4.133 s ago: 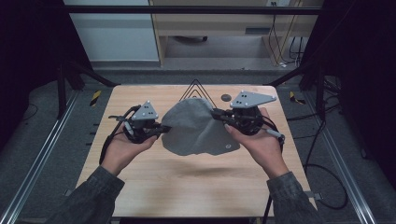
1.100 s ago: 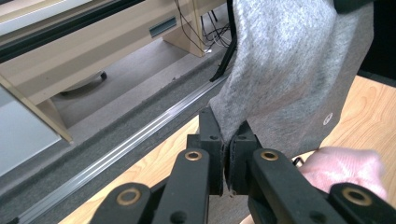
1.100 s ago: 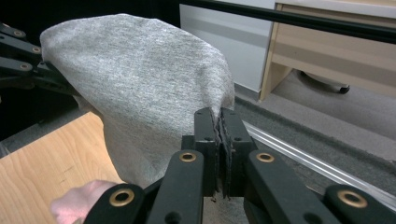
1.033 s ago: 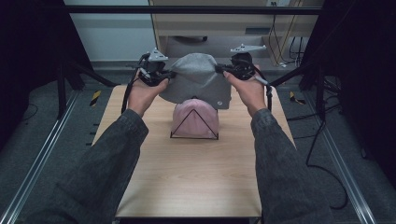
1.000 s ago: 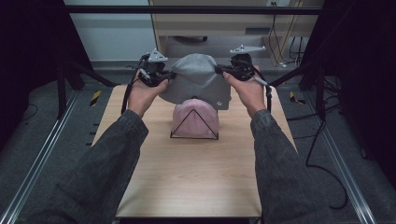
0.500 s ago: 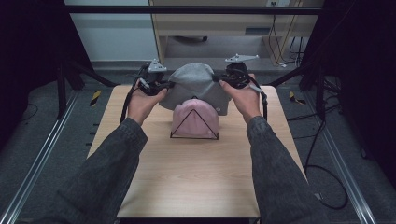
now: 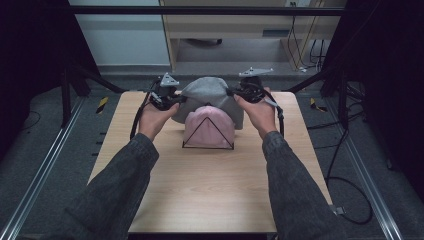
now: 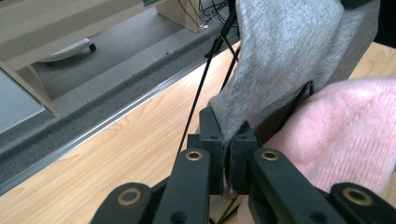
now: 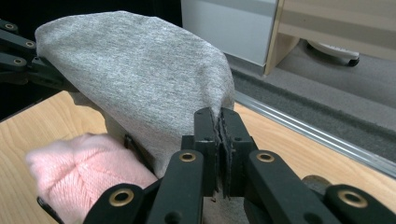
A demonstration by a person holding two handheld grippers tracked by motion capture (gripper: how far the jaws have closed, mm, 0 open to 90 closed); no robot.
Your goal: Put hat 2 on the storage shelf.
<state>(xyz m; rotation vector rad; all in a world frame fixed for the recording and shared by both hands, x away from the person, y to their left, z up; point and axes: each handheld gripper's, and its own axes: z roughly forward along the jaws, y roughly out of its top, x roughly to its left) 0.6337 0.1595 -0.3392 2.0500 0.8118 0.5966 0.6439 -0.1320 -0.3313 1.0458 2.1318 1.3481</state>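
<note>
left tool [image 7: 176, 100]: clamped on grey hat [image 7: 212, 95] edge | right tool [image 7: 234, 93]: clamped on opposite edge | grey hat: upper centre of high view, stretched between 2 tools, draped over pink hat [image 7: 210, 127] on wire stand [image 7: 207, 145] | tabletop [image 7: 210, 190]: below

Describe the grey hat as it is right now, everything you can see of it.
The grey hat is a soft, fine-knit beanie with a rounded crown, plain and unmarked. It hangs stretched open above the far part of the table, its rim pinched at each side by the left gripper and the right gripper, fingers shut on the fabric. Its mouth faces down over the pink hat on a black wire stand, partly covering it at the back.
</note>
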